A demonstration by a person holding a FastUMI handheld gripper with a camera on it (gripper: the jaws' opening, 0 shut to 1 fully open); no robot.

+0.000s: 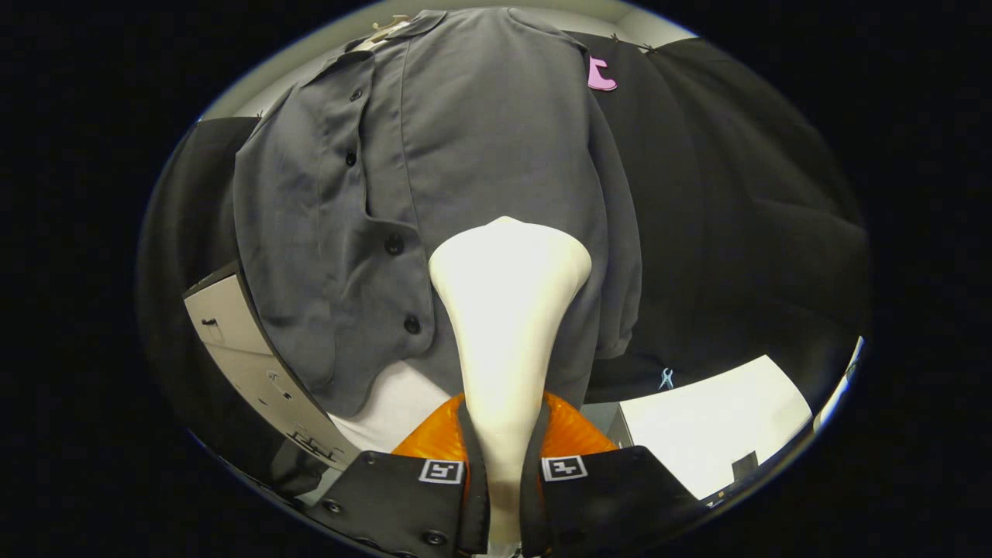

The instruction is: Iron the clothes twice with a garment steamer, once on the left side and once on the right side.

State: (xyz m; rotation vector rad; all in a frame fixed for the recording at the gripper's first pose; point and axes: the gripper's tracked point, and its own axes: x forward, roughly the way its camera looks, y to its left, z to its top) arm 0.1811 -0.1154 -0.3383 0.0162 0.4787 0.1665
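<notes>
A dark grey button-up shirt (480,155) hangs on the booth wall, its button placket running down left of centre. My gripper (504,473) is shut on the neck of a white garment steamer (508,310). The steamer rises from between the fingers, and its wide head rests against the lower part of the shirt, just right of the placket. Both fingers (474,465) press the steamer's neck from either side.
A white tabletop (721,426) lies to the right below the shirt, with a small dark object at its near edge. A light grey panel (248,364) leans at the left. Black cloth (736,217) covers the wall to the right of the shirt.
</notes>
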